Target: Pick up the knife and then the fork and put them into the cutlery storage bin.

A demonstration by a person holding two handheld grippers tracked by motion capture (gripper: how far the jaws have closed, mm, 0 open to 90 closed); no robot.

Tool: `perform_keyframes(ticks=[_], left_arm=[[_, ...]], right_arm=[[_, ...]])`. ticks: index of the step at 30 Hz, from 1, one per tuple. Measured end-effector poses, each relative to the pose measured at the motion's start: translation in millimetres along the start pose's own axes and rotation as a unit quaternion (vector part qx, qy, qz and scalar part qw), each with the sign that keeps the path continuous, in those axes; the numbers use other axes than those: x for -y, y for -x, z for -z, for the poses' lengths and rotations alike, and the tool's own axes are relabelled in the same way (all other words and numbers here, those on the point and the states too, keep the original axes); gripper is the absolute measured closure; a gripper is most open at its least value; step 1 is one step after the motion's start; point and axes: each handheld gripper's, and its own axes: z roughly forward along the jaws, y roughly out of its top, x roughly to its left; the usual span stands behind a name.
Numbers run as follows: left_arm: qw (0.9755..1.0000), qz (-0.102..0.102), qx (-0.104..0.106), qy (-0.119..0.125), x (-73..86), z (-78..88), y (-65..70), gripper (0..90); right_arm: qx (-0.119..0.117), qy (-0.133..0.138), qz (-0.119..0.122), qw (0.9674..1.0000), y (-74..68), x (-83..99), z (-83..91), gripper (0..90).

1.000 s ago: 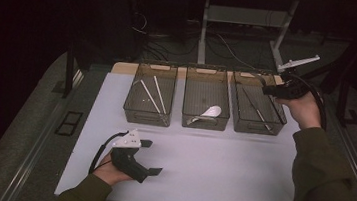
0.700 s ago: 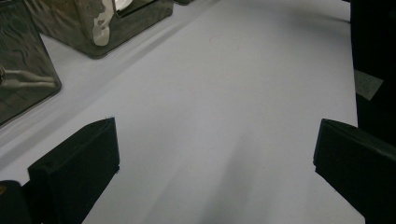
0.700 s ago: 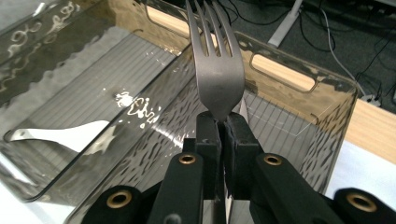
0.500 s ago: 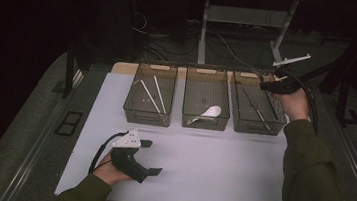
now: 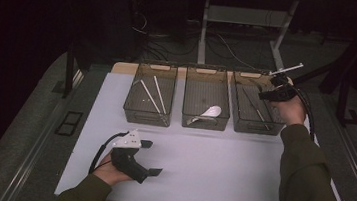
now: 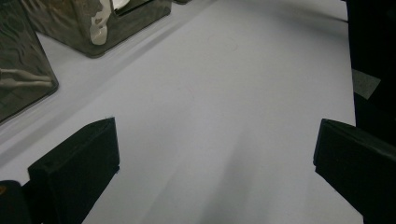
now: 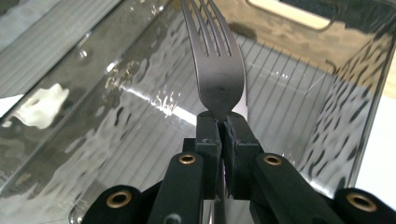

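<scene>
Over the far right bin [image 5: 259,106], the right claw [image 7: 223,122] is clenched on a dark metal fork [image 7: 214,60], its two black jaws pressed together on the neck just below the tines. Seen from the right gripper view, the fork points away from the claw into the bin, tines up and spread, above the ribbed floor of that smoky, see-through container. From the high view the right claw [image 5: 277,91] sits at the far right corner of the desk [image 5: 220,165], directly over the same bin, with another slim dark utensil [image 5: 254,103] lying inside on the bottom. Two more bins of the same kind stand in a row to the left: the middle bin [image 5: 206,103] holds a white spoon [image 5: 209,113], and the left bin [image 5: 150,97] holds two pale sticks [image 5: 151,95] lying slantwise. Near the front left of the desk the left claw [image 5: 153,158] rests on the white surface, released, its jaws standing wide apart with nothing between them, as the left gripper view shows. No brand, label or writing can be read on the bins, the fork or the claws.
</scene>
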Motion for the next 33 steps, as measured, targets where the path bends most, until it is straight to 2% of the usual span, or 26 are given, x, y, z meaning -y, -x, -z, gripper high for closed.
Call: perform_keyframes(ticks=[10,14,24,30,33], left_arm=[[1.0000,0.000,0.000,-0.001,0.1,0.0,-0.3,0.0],[1.0000,0.001,0.000,0.000,0.1,0.4,-0.4,0.0],[1.0000,0.000,0.001,0.000,0.1,0.1,0.0,0.0],[1.0000,0.000,0.001,0.000,-0.1,0.1,0.1,0.0],[1.0000,0.000,0.000,0.001,-0.1,0.3,0.1,0.0]], right_arm=[[0.008,-0.032,-0.007,0.9994,1.7,7.2,-11.1,85.0],[0.007,-0.046,-0.017,0.9988,2.9,8.8,-15.4,84.8],[0.010,-0.073,-0.007,0.9972,-0.1,9.1,-23.3,83.3],[0.013,-0.068,-0.008,0.9976,1.4,8.3,-19.8,82.9],[0.008,-0.061,-0.011,0.9980,2.1,8.3,-17.8,78.7]])
